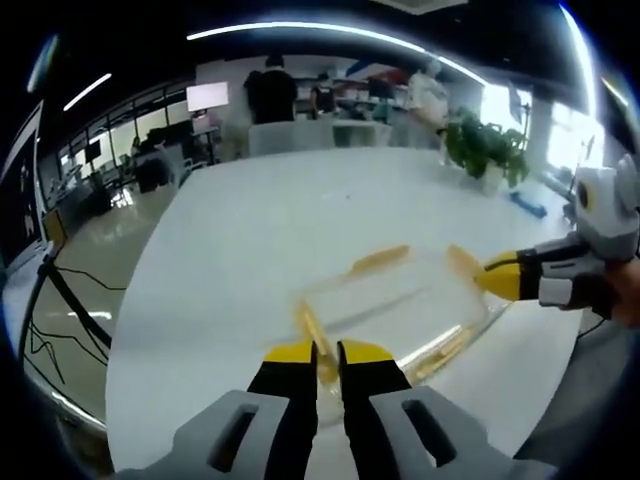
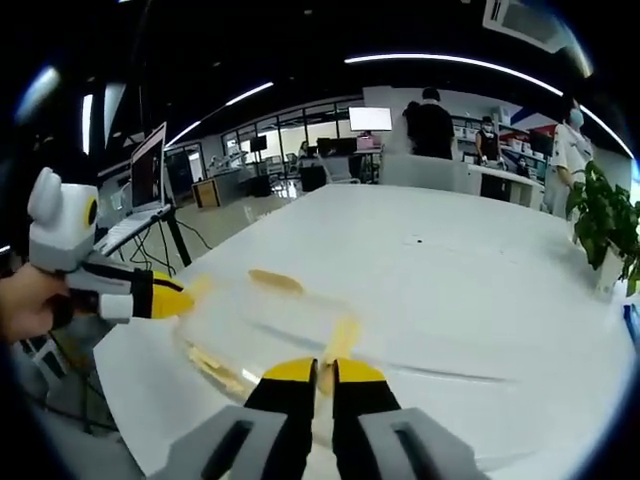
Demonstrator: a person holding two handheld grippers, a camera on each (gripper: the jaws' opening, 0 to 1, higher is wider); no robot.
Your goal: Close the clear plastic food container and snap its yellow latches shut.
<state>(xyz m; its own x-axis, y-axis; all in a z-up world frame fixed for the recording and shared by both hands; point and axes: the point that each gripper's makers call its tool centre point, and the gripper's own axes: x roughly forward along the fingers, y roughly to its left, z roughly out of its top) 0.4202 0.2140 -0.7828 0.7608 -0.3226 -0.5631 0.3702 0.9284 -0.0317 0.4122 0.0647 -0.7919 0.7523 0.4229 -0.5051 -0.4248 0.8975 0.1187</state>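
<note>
The clear plastic food container (image 1: 400,305) lies on the white table (image 1: 260,240), with yellow latches (image 1: 378,262) on its sides. My left gripper (image 1: 327,352) is shut on the near yellow latch (image 1: 312,328), which runs down between its yellow tips. My right gripper (image 1: 492,279) comes in from the right, tips against the far-right latch (image 1: 462,262). In the right gripper view, the right gripper (image 2: 326,371) is shut on a latch (image 2: 342,340) of the container (image 2: 260,320). The left gripper (image 2: 178,296) comes in from the left. I cannot tell whether any latch is snapped down.
A potted plant (image 1: 487,148) and a blue item (image 1: 528,205) stand at the table's far right. People (image 1: 272,92) stand behind the far end. An open laptop (image 2: 148,170) sits off the table. The table edge (image 1: 130,400) runs close to the container.
</note>
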